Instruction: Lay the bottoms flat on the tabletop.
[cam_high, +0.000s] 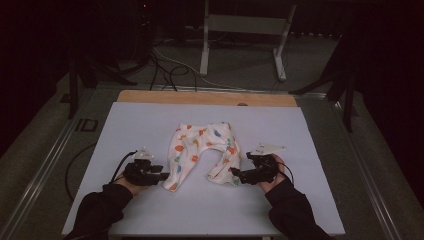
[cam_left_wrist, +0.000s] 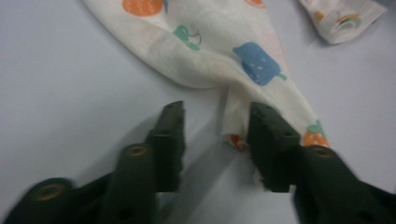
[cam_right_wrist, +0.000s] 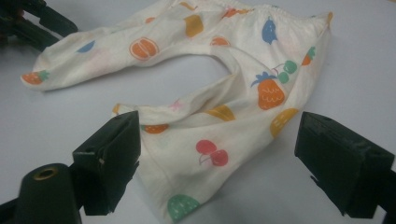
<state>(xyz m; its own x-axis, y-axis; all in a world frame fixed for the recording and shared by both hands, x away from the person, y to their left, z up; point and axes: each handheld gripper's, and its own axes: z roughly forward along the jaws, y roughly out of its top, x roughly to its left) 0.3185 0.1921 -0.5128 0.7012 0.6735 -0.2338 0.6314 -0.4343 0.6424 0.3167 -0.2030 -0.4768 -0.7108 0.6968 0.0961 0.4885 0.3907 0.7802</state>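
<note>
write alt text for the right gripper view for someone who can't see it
Small cream baby trousers printed with colourful fruit lie flat on a pale table. The right hand-held gripper has its black jaws wide open on either side of one leg cuff, not pressing it.

You have a pale mat (cam_high: 150, 125) spread over the wooden table (cam_high: 210, 97), whose bare edge shows along the far side. Behind it stands a white metal frame (cam_high: 245, 30) on the floor, with dark cables (cam_high: 165, 70) looped beside it.
</note>
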